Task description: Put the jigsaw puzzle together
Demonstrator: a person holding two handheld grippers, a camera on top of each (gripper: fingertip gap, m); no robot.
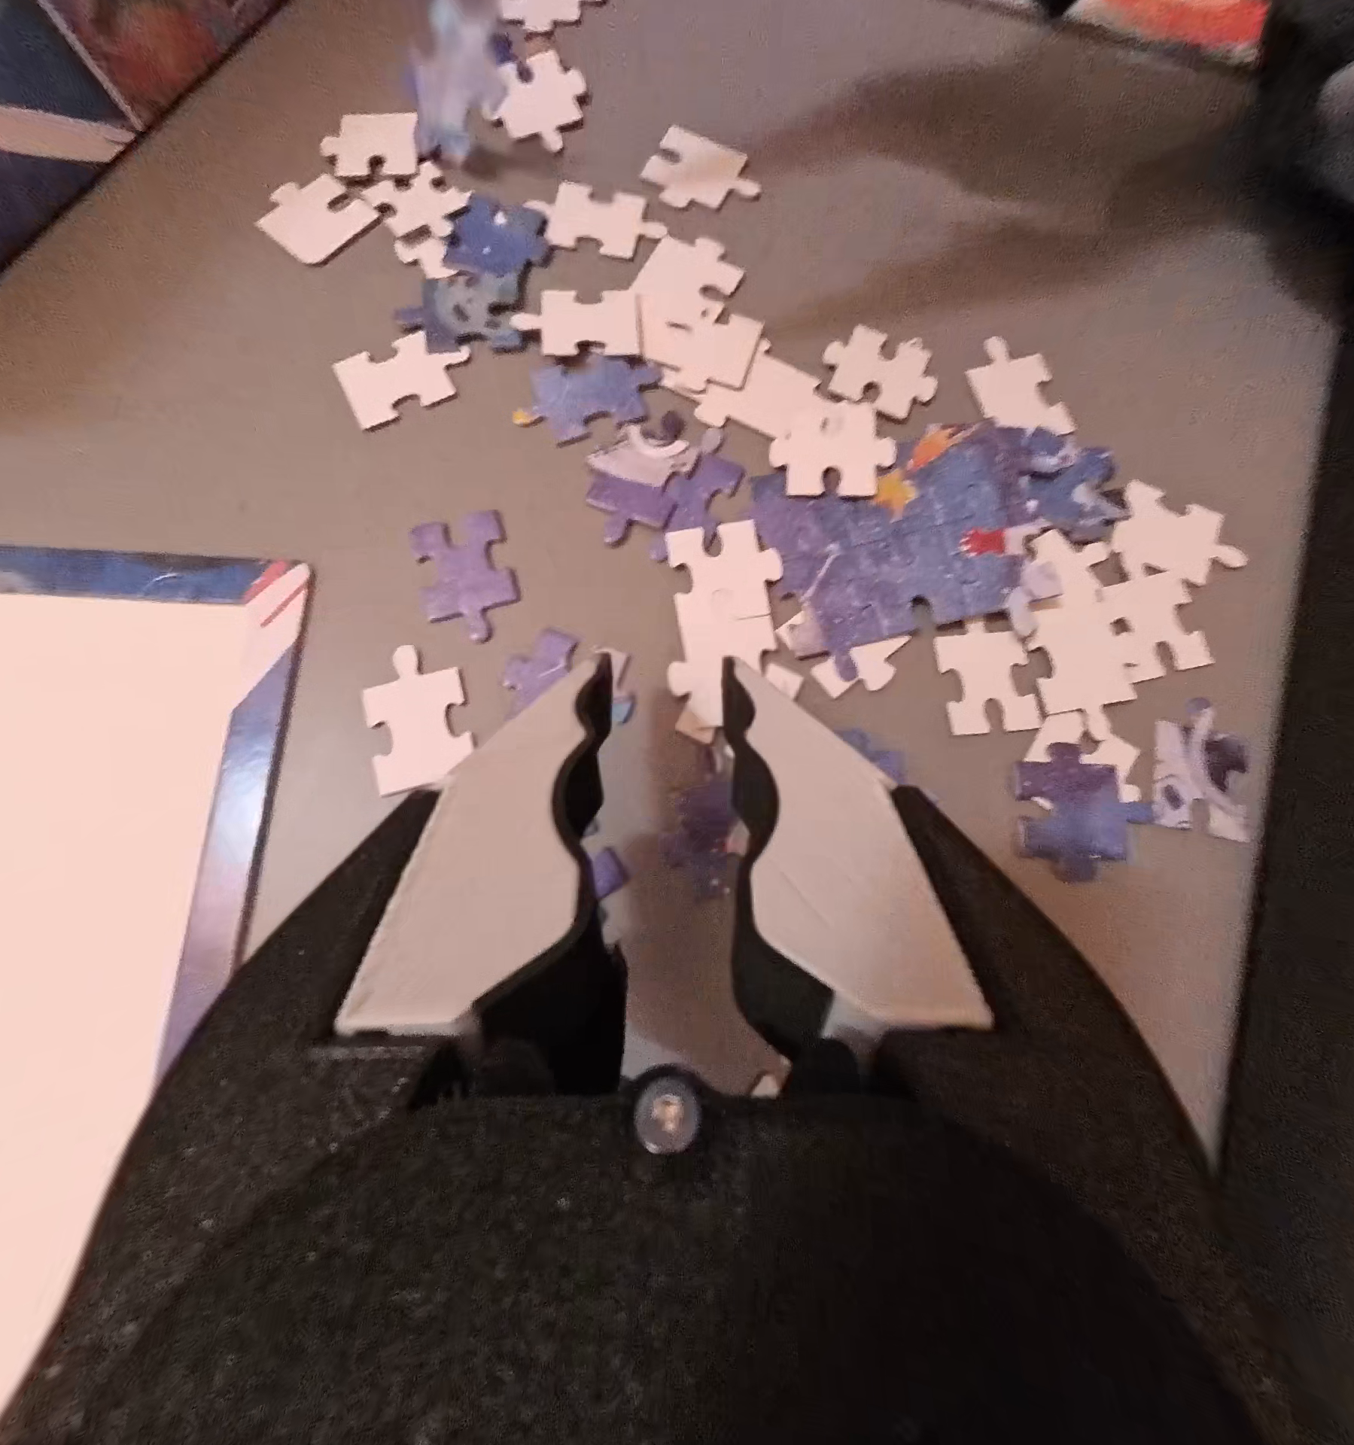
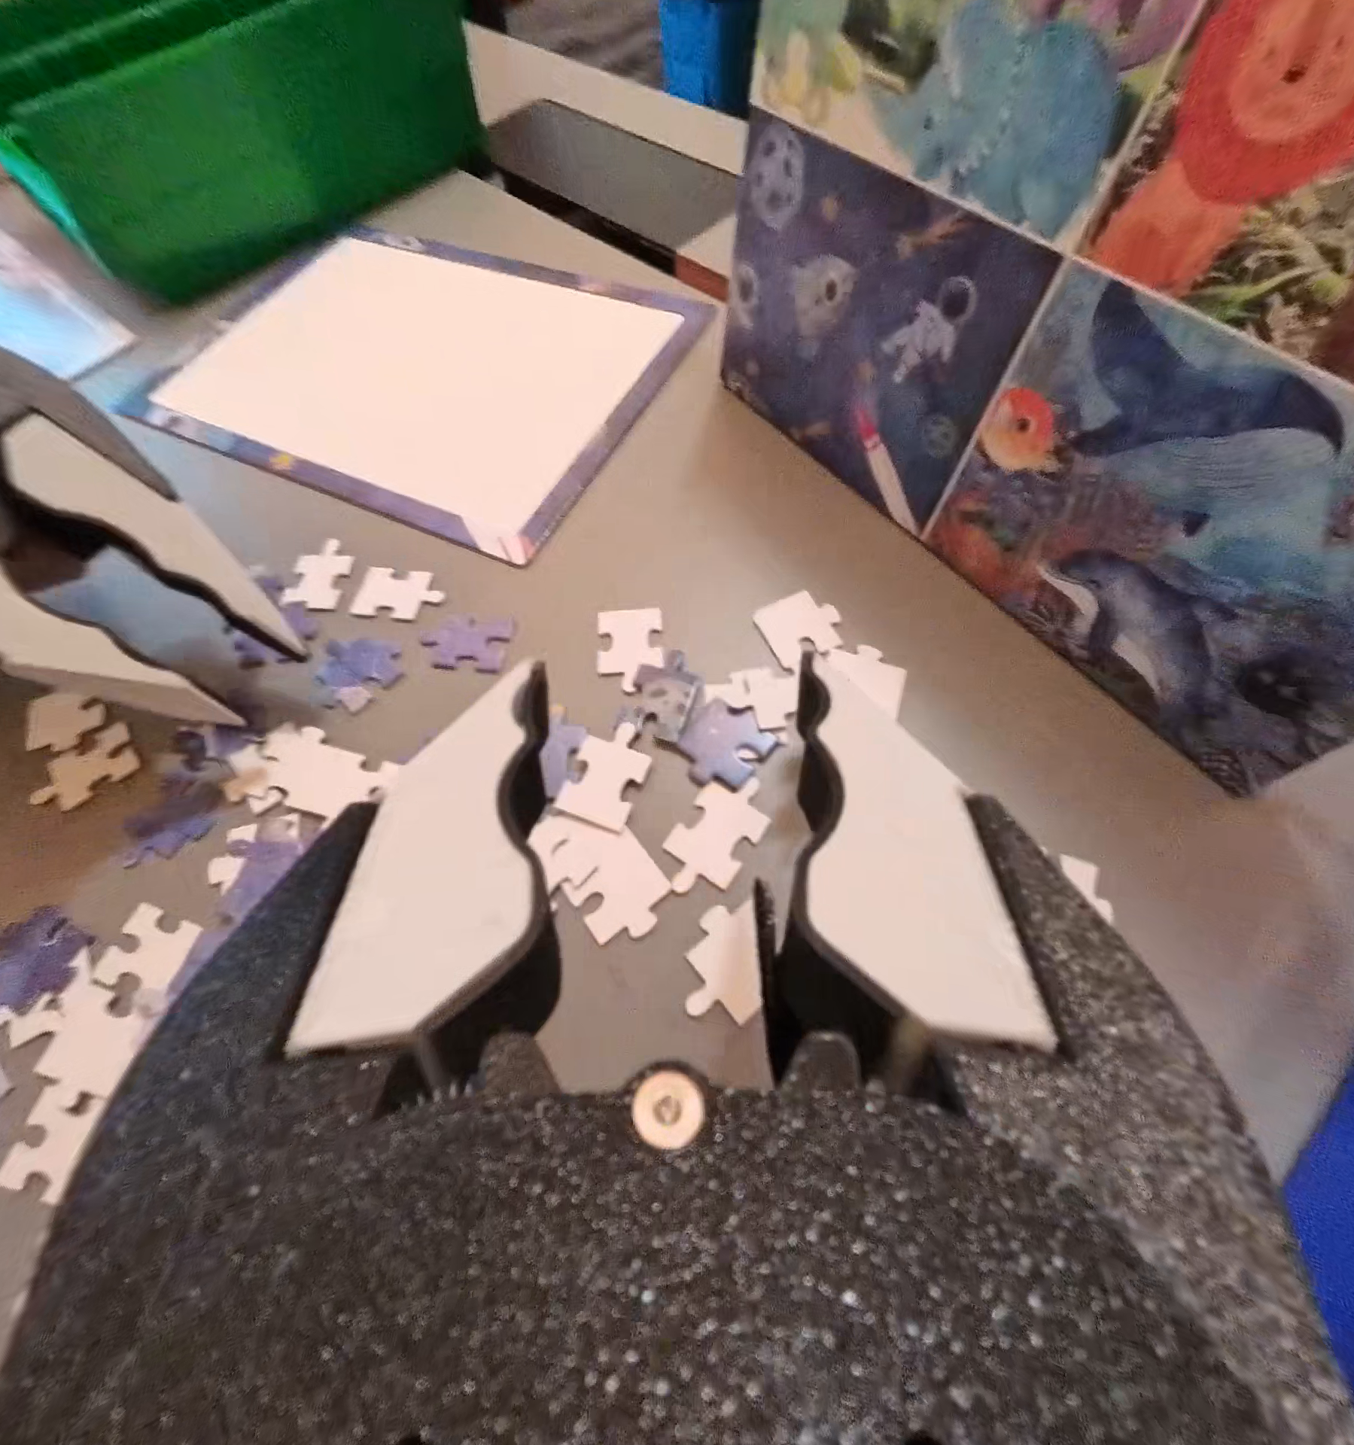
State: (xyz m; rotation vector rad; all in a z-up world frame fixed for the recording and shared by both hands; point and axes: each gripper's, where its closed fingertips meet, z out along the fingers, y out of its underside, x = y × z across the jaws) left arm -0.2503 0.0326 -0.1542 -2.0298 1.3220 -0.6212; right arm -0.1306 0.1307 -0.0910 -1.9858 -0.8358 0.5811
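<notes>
Loose jigsaw pieces (image 1: 415,735) lie scattered on the grey table, many white side up and some blue side up. A joined blue patch of pieces (image 1: 892,547) lies to the right. The puzzle frame (image 1: 267,704), with a blue rim and a bare white inside, lies at the left. My left gripper (image 1: 666,672) is open and empty, low over the near pieces. My right gripper (image 2: 673,665) is open and empty above a heap of pieces (image 2: 603,782). The frame (image 2: 329,479) lies beyond it. The left gripper (image 2: 267,688) shows at the left of the right wrist view.
A picture-covered puzzle box (image 2: 1127,508) stands upright at the right of the pieces. A green bin (image 2: 228,156) stands behind the frame. Something blue (image 2: 1346,1212) is at the near right. The table's dark right edge (image 1: 1322,704) runs beside the pieces.
</notes>
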